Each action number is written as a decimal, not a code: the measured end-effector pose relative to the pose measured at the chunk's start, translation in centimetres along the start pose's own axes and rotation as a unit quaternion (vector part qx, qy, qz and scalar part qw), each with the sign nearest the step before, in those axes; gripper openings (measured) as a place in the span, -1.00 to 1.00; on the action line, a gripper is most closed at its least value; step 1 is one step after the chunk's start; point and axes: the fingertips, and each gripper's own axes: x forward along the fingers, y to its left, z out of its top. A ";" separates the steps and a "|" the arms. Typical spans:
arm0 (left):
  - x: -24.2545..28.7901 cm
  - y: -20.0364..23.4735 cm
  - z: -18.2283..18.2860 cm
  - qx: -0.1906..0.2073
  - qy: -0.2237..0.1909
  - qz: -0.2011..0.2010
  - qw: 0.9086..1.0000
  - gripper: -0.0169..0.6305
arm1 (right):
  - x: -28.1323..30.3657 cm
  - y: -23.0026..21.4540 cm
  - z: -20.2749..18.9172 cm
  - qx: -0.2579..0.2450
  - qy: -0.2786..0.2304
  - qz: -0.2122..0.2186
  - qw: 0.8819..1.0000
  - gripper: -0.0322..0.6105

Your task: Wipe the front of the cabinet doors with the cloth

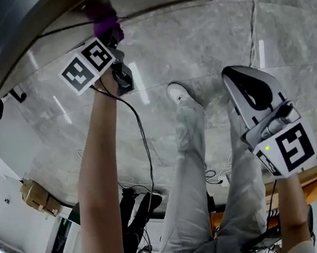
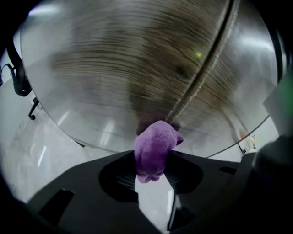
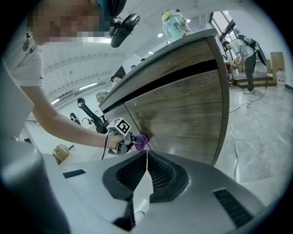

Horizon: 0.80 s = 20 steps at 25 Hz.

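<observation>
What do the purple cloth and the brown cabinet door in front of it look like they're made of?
Fuzzy purple cloth: likely plush microfibre or terry, matte, with a soft nap showing. Brown cabinet door: wood or wood-grain laminate, can't tell which; horizontal grain streaks, slight sheen low down.

Bunched purple cloth [image 2: 154, 148], against wood-grain cabinet door [image 2: 114, 68]

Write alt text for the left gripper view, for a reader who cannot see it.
A purple cloth, clamped between the black jaws of the left gripper, is held up to a wood-grain cabinet door that fills most of the frame and looks blurred. A pale glossy floor shows at the lower left.
</observation>
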 end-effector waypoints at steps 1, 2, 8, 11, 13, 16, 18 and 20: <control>-0.3 1.6 0.2 -0.011 -0.003 0.003 1.000 -0.48 | 0.9 0.8 -0.1 -0.003 0.003 0.006 1.000 -0.81; -0.6 2.8 0.2 -0.022 -0.006 0.005 1.000 -0.48 | 1.3 1.4 -0.2 -0.005 0.005 0.011 1.000 -0.81; -2.5 4.7 -3.2 -0.048 0.000 0.026 0.999 -0.48 | 0.9 2.1 -1.2 -0.009 0.009 0.034 0.999 -0.81; -2.2 2.6 -5.9 -0.032 0.023 0.028 0.999 -0.48 | -0.3 1.5 -1.7 -0.013 0.014 0.045 0.999 -0.81; -1.9 -0.9 -7.8 -0.021 0.035 0.016 0.999 -0.48 | -2.2 0.2 -2.1 -0.020 0.019 0.049 0.998 -0.81; -0.3 -7.5 -10.0 -0.001 0.050 -0.009 0.999 -0.48 | -5.4 -2.9 -2.8 -0.021 0.028 0.043 0.998 -0.81; 1.2 -12.0 -11.3 0.009 0.057 -0.023 0.998 -0.48 | -7.5 -5.3 -3.2 -0.008 0.033 0.034 0.999 -0.81; 2.8 -16.4 -12.6 0.015 0.065 -0.039 0.997 -0.48 | -9.6 -7.3 -3.8 0.004 0.031 0.027 0.999 -0.81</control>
